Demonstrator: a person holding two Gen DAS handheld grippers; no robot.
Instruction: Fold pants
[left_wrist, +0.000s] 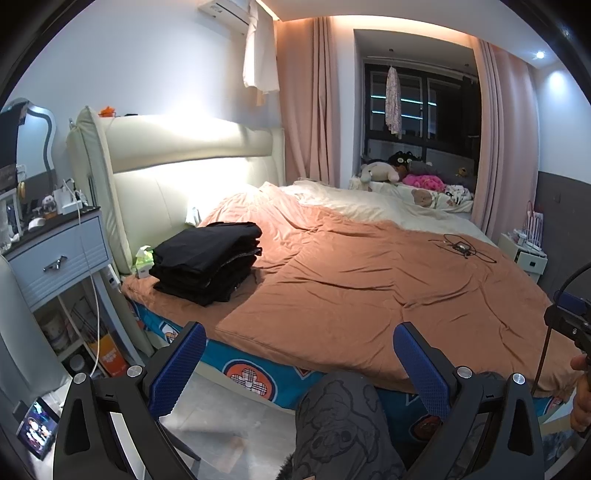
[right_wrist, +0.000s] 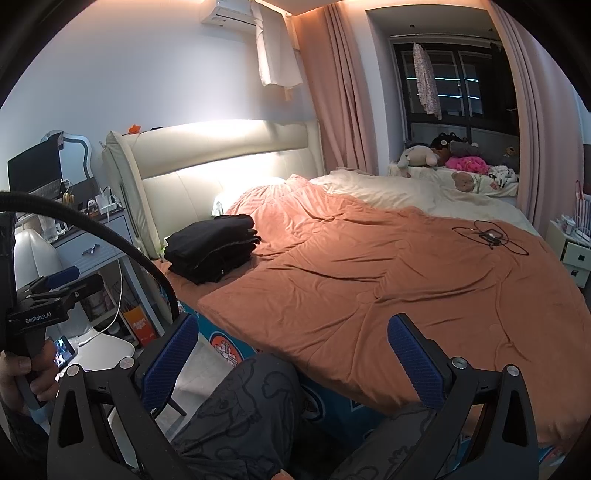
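Both sets of jaws stand spread wide with nothing between them: the left gripper (left_wrist: 299, 365) and the right gripper (right_wrist: 291, 354) each show two blue-padded fingers well apart, aimed across the bed (left_wrist: 369, 295) from its near edge.

That bed fills most of the room, its orange quilt (right_wrist: 369, 280) lying mostly flat with shallow wrinkles and a broad bare stretch straight ahead of both grippers. The quilt's near edge hangs over a blue patterned sheet (left_wrist: 255, 373). A cream headboard (left_wrist: 177, 155) closes the left side, and pink curtains (right_wrist: 343, 92) and a dark window bound the far end, where soft toys (right_wrist: 443, 151) sit on a ledge.

Low between the fingers in both views is the person's knee in grey printed trousers (left_wrist: 340, 417), just beside the mattress edge. A hand (right_wrist: 26, 369) grips the left gripper's handle at the left edge of the right wrist view.

Stacked black folded pants (left_wrist: 207, 258) lie on the quilt at the near left corner by the headboard, well to the left of and beyond both jaws, touched by neither. A black cable with a small device (left_wrist: 461, 247) rests far right on the quilt. A bedside table (left_wrist: 59, 251) stands left of the bed.
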